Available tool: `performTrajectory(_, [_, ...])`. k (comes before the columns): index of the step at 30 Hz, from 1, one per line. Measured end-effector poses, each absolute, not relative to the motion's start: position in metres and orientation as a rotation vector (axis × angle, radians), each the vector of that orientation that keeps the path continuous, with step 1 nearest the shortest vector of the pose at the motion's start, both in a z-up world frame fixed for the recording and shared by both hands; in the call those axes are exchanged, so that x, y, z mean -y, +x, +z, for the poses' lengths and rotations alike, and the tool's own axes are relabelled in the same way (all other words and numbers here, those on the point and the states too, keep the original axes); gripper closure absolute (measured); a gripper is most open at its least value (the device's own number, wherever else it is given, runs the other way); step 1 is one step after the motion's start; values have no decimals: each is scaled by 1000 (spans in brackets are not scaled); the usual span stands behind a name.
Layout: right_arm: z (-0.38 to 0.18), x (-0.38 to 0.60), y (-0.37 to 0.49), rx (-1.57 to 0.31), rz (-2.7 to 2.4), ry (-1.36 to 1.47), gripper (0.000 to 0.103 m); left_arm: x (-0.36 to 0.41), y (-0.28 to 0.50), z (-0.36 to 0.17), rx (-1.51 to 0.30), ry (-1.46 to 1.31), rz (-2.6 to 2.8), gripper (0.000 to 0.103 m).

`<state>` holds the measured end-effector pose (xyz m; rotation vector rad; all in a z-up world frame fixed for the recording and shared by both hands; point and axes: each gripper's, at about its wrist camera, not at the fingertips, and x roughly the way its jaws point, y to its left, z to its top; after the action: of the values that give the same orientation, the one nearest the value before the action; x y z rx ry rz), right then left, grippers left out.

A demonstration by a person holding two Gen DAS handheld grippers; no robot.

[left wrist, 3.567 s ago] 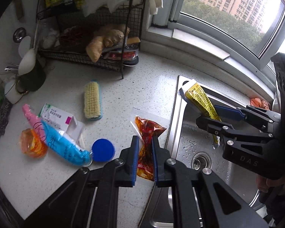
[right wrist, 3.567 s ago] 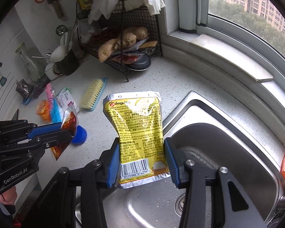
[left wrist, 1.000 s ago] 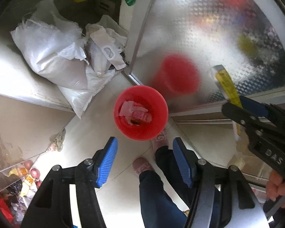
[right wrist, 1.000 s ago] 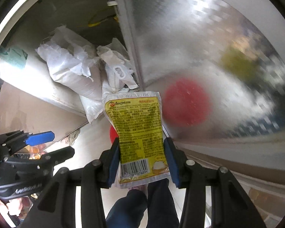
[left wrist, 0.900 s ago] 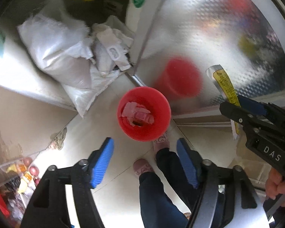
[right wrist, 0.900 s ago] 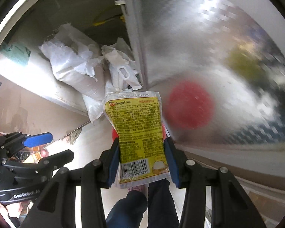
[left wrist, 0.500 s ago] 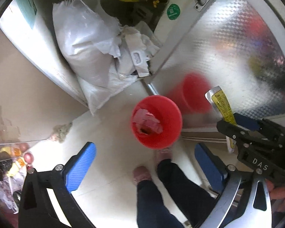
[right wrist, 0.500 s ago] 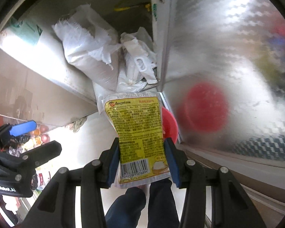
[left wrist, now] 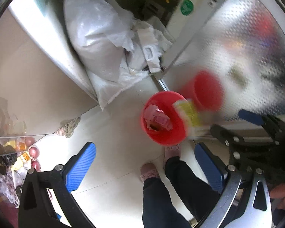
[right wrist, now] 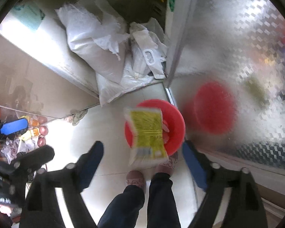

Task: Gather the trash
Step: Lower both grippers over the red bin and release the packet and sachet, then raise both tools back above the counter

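A red bin stands on the pale floor below both grippers, with pink and red wrappers inside it. My left gripper points down beside the bin, open and empty. The jaws of my right gripper are opening, and the pads no longer touch anything. A yellow packet is loose in the air, blurred, over the red bin. In the left wrist view the same yellow packet hangs over the bin's right rim, left of the right gripper. The left gripper shows at the far left of the right wrist view.
White sacks fill an open cupboard behind the bin. A patterned metal door at the right mirrors the bin. The person's dark-trousered legs and pink slippers stand just in front of the bin. Bags of produce lie at the left.
The right jaws have spread and the yellow packet has dropped out of them toward the red bin. The left jaws have widened, empty. Both grippers drifted so the bin sits further right.
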<state>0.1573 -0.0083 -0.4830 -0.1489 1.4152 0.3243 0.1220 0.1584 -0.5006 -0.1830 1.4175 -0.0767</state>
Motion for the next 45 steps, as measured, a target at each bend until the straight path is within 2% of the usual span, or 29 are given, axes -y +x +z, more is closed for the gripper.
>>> performTrajectory(3, [-477,6,152,-1409,346,-164,16,-166,120,-498,-1410,-235,-74,0])
performTrajectory(9, [-459,2,146,-1425,381,-164,11,-166,110,-472,-1402,-168,-45,0])
performTrajectory(17, [-373,0,131,-1349,378,-162,1,-169,86,-395,-1375,-125,-40,0])
performTrajectory(26, [-257,11,120,-1221,372,-131,1,-165,78,-278,-1235,-135,-83,0])
performTrajectory(34, [-187,30,117,-1116,325,-131,1,-149,91,-192,-1125,-75,-137,0])
performTrajectory(45, [-130,62,125,-1012,230,-105,1,-111,126,-140,-1035,-8,-228,0])
